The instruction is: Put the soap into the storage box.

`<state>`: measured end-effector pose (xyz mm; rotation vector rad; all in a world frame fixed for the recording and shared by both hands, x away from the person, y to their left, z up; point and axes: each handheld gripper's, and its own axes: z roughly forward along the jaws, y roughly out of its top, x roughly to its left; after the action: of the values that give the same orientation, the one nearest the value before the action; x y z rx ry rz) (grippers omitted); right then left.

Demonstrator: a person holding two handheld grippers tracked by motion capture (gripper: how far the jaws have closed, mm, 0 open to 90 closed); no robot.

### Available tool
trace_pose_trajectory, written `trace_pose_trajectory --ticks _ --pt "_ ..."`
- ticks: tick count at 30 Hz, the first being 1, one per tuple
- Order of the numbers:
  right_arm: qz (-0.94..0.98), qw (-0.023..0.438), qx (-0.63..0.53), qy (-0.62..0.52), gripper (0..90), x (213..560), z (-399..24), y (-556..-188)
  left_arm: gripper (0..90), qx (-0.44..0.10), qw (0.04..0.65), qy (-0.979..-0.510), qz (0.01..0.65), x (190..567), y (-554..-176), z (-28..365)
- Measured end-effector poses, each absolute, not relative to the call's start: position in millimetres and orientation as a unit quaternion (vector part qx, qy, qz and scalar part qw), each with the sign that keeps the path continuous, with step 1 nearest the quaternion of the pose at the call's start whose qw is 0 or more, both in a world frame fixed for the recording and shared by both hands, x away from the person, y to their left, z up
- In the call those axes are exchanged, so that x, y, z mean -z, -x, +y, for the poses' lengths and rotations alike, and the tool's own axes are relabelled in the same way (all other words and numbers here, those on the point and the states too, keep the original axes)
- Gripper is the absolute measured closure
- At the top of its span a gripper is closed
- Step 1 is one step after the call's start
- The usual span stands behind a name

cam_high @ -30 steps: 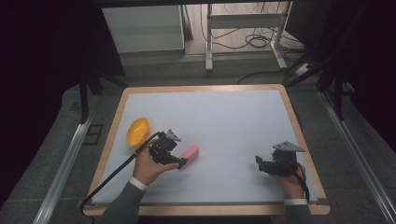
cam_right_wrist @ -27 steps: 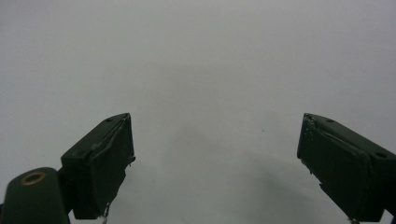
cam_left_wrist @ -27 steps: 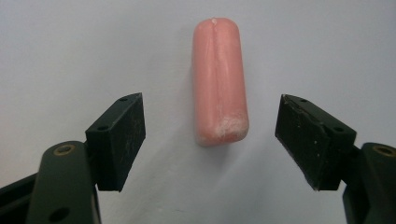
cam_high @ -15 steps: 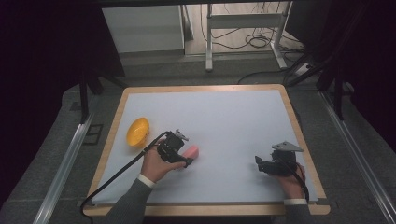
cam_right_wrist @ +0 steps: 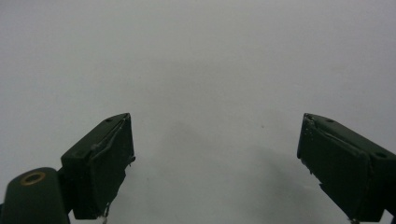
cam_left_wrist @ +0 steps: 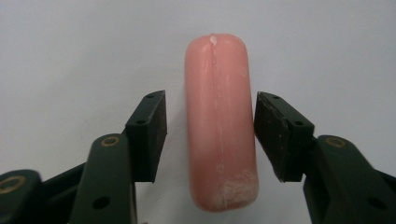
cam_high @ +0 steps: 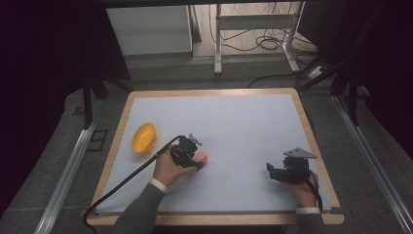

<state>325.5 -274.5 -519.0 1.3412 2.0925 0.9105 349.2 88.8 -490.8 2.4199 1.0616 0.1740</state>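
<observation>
Sausage (cam_left_wrist: 221,126) lies left of centre on the table (cam_high: 243,126), between our left gripper's (cam_left_wrist: 210,135) parted jaws; looks soft, slick; we'd pinch mid-length. Right gripper (cam_right_wrist: 215,163) gapes wide, empty.

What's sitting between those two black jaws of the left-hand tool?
A pink sausage lies lengthwise between the jaws of the left gripper, as the left gripper view shows. There is a gap on one side, and the other jaw is at its edge.
</observation>
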Motion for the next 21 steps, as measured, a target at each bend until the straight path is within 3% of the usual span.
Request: trace_pose_trajectory --ticks 13,21 --pt "0.768 0.246 -0.332 -0.489 10.6 519.3 -273.2 -325.6 58.4 -0.060 0.242 -0.884 0.395 498.1 -350.7 84.7" --pt "0.767 0.246 -0.334 -0.490 10.6 519.2 -273.2 -325.3 60.0 -0.077 0.245 -0.882 0.394 498.8 -347.7 83.1"
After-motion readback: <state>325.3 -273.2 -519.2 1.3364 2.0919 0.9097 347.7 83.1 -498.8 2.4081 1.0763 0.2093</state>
